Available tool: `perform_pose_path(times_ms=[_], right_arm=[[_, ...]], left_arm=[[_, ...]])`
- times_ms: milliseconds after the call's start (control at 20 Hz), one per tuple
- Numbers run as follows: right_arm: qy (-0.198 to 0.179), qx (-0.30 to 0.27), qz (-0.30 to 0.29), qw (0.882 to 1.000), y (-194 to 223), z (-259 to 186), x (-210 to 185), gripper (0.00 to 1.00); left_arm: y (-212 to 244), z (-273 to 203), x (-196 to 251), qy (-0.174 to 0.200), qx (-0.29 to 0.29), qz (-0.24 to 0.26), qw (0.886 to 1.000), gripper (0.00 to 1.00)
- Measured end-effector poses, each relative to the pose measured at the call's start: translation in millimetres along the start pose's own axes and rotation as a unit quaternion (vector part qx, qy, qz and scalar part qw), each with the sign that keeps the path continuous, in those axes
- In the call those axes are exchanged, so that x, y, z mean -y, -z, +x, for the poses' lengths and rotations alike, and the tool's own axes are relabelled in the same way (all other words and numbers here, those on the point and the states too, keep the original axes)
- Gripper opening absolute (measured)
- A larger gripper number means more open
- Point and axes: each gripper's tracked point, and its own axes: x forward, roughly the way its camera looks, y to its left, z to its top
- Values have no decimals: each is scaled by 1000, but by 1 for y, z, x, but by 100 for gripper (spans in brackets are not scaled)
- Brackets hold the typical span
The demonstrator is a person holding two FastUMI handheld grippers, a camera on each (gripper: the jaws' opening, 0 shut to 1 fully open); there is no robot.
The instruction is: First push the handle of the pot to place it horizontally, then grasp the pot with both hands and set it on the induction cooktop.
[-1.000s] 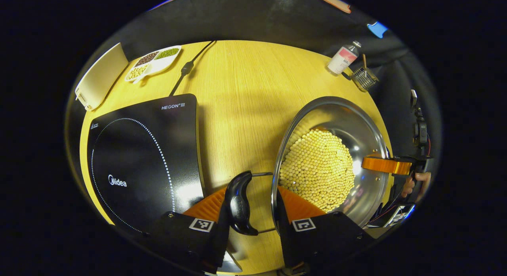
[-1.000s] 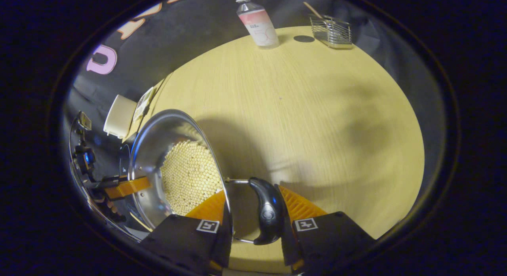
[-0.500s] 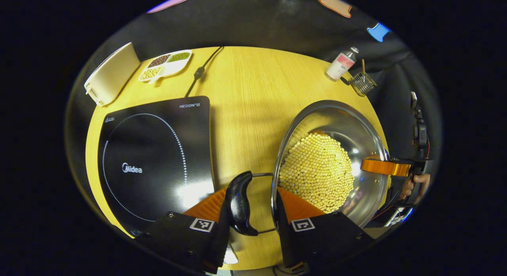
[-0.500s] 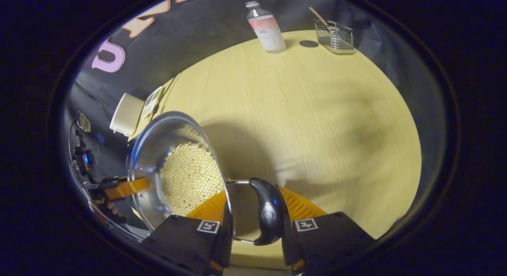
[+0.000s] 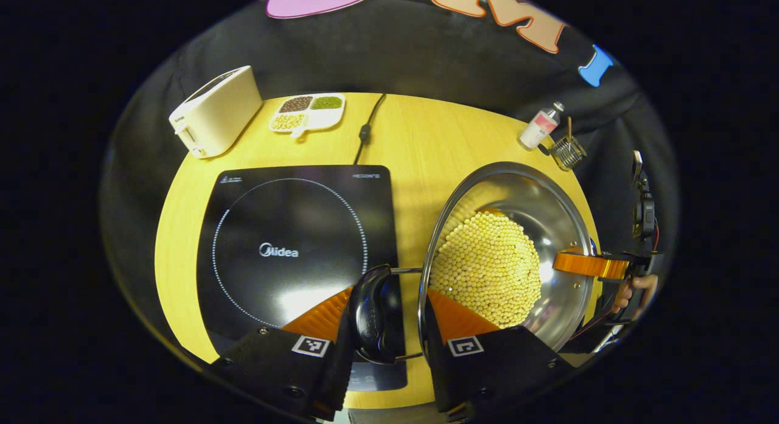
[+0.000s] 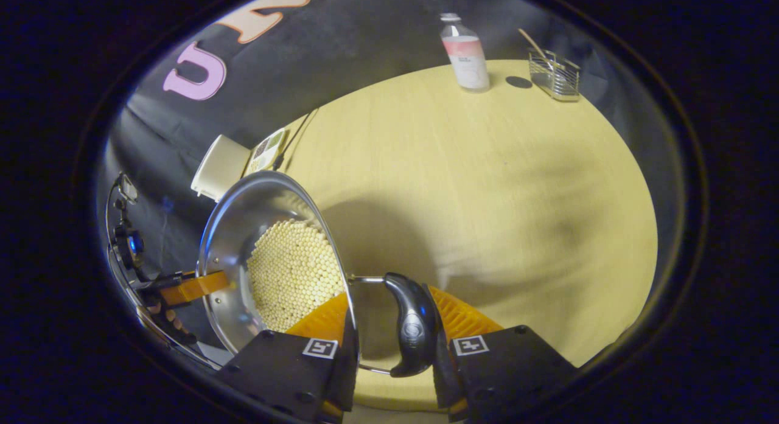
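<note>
Clamping the pot's [image 5: 548, 229] black side handles, the left gripper [image 5: 384, 317] pinches one handle [image 5: 372, 314] and the right gripper [image 6: 389, 326] the other [image 6: 412, 326]; the bean-filled pot hangs above the table [image 5: 414, 138], beside the induction cooktop [image 5: 292, 247].

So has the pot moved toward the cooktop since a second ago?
Yes. The pot has been carried toward the cooktop; its left handle now overlaps the cooktop's edge.

Your pot [image 5: 505, 253] now rides higher and nearer the induction cooktop [image 5: 292, 247]; its left handle [image 5: 374, 314] hangs over the cooktop's right edge, where before it hung over bare table [image 5: 420, 138] beside it.
</note>
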Motion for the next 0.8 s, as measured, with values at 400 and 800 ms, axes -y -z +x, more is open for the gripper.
perform_pose_path(times_ms=[400, 800], right_arm=[[39, 26, 9, 999, 21, 12, -92, 54], [76, 27, 14, 997, 30, 33, -164, 47]], left_arm=[[-16, -7, -88, 42, 24, 23, 999, 55], [-22, -2, -165, 66, 22, 23, 997, 55]])
